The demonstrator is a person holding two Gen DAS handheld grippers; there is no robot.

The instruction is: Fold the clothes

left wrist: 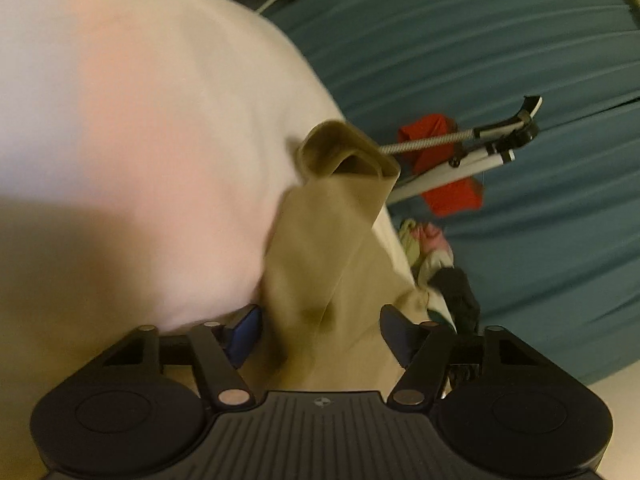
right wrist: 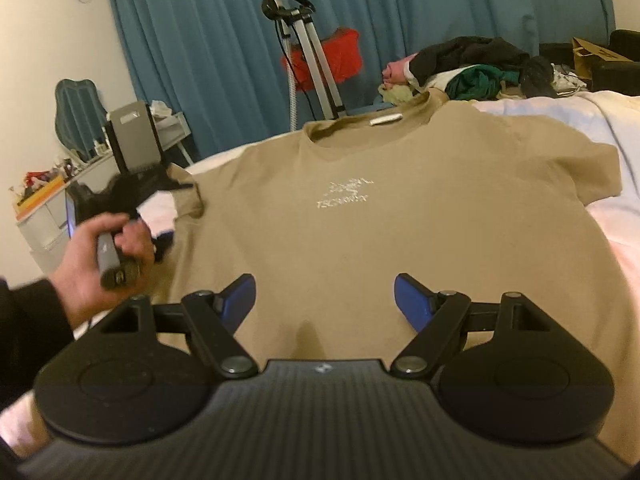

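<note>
Tan T-shirt [right wrist: 400,216] lies spread front-up on the bed [right wrist: 600,120]. Left tongs [left wrist: 320,332] spread around its sleeve, seemingly not yet pinching. Right tongs [right wrist: 325,300] spread above hem. Close fully before lifting; fold sleeve inward.

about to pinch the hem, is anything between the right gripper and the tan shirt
Nothing visible. The right gripper hangs open over the lower part of the tan shirt, with only bare fabric between its fingertips. The left hand and its gripper are off at the shirt's sleeve, clear of that path.
</note>
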